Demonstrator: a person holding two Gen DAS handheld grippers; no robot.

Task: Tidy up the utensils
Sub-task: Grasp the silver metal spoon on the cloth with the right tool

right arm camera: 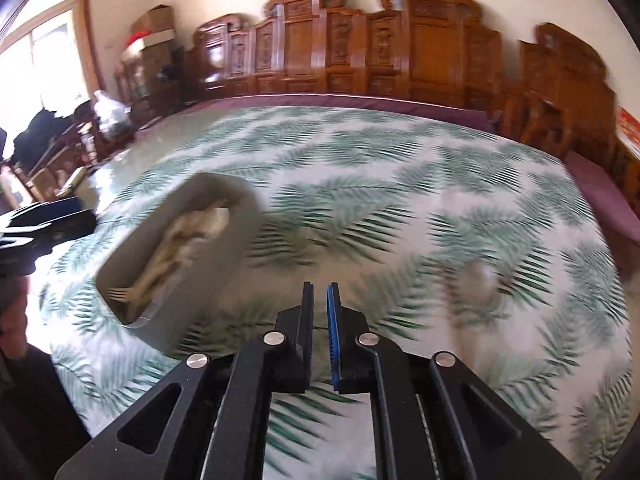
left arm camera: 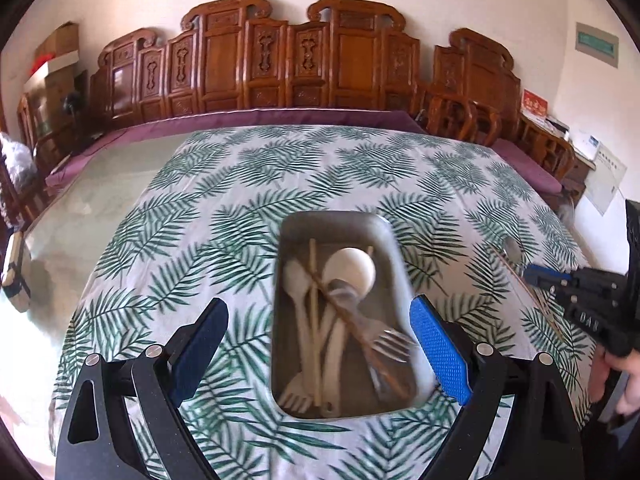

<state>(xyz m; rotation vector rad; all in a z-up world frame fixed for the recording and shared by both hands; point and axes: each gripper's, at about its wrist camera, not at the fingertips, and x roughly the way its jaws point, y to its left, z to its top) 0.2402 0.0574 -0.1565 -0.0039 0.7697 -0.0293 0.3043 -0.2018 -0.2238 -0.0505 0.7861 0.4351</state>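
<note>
Utensils sit heaped in the grey tray [left arm camera: 394, 248] mid-table, so they stay gathered: white spoons [left arm camera: 352, 266], forks [left arm camera: 386, 344], chopsticks [left arm camera: 314, 320] crossed over them. My left gripper [left arm camera: 320, 354] hangs above the tray's near end, fingers spread wide, nothing between them. My right gripper [right arm camera: 320, 322] is nearly pressed together, a thin gap, nothing pinched. Far right, a metal spoon [left arm camera: 512, 248] and another chopstick [left arm camera: 532, 288] lie loose on the leaf-print cloth [left arm camera: 248, 168]. I'd say they go next; nothing blocks them.
</note>
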